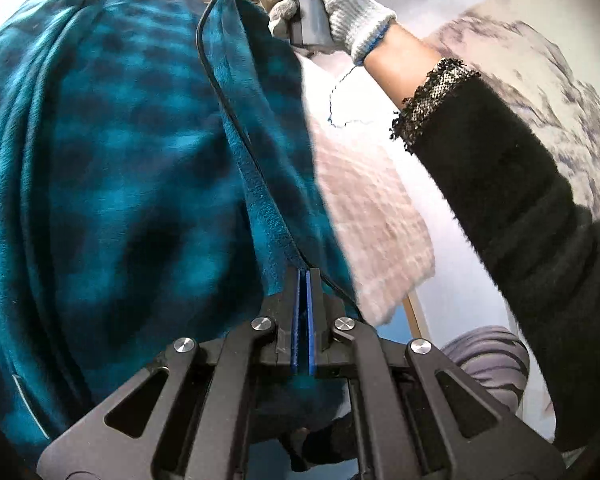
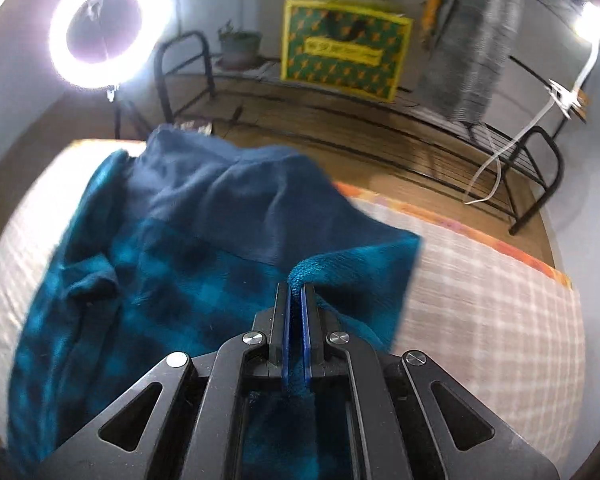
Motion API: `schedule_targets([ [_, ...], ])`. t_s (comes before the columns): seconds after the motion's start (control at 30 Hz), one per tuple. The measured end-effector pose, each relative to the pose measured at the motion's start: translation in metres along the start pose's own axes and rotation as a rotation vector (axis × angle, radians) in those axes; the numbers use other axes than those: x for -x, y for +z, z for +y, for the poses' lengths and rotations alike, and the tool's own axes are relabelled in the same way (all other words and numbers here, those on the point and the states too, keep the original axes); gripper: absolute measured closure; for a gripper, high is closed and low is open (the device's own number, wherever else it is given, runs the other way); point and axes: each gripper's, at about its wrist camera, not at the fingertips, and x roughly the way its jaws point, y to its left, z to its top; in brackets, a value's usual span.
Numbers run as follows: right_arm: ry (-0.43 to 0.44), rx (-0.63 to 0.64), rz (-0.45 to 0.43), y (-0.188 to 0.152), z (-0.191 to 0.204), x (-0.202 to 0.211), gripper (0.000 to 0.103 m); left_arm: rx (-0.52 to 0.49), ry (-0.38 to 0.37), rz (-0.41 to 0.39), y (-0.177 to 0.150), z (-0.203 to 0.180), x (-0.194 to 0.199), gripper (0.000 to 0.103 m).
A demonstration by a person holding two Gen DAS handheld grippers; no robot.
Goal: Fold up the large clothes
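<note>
A large teal and dark blue checked fleece garment (image 2: 172, 264) lies spread on a bed with a pale checked cover (image 2: 492, 312). My right gripper (image 2: 297, 286) is shut on a raised fold of the fleece's edge. In the left wrist view the same fleece (image 1: 112, 184) fills the left side, and my left gripper (image 1: 305, 272) is shut on its edge. A hand in a grey knit glove (image 1: 340, 4) holds the other gripper's handle at the top, above a black sleeve (image 1: 512, 216).
A black cable (image 1: 220, 92) runs down across the fleece to the left gripper. Beyond the bed stand a lit ring light (image 2: 104, 28), a black metal bed frame (image 2: 380, 128), a yellow and green box (image 2: 344, 52) and a lamp (image 2: 594, 24).
</note>
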Motion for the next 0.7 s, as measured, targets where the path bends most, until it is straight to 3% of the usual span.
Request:
schedule_targets([
  [0.17,-0.007,-0.02,0.08,-0.009,0.003,-0.059,0.1,0.038,0.038,-0.003,0.001,0.017,-0.006,0.103],
  [0.23,0.01,-0.032,0.076,-0.013,0.0,-0.064,0.099,0.031,0.045,-0.005,0.0,0.017,-0.007,0.103],
  [0.4,0.069,-0.116,0.022,-0.014,-0.027,-0.014,0.09,0.036,0.066,0.002,-0.003,0.012,-0.008,0.101],
  [0.47,0.114,-0.159,-0.03,-0.02,-0.043,0.017,0.079,0.031,0.07,-0.01,-0.004,0.011,-0.003,0.074],
  [0.53,0.141,-0.23,-0.088,-0.037,-0.067,0.053,0.062,0.028,0.07,-0.034,-0.005,0.007,0.003,0.063],
  [0.6,0.13,-0.298,-0.106,-0.059,-0.092,0.073,0.049,0.014,0.078,-0.03,-0.005,0.003,0.005,0.063],
  [0.7,0.125,-0.37,-0.06,-0.087,-0.118,0.073,0.048,0.016,0.074,-0.005,-0.008,0.003,-0.002,0.063],
])
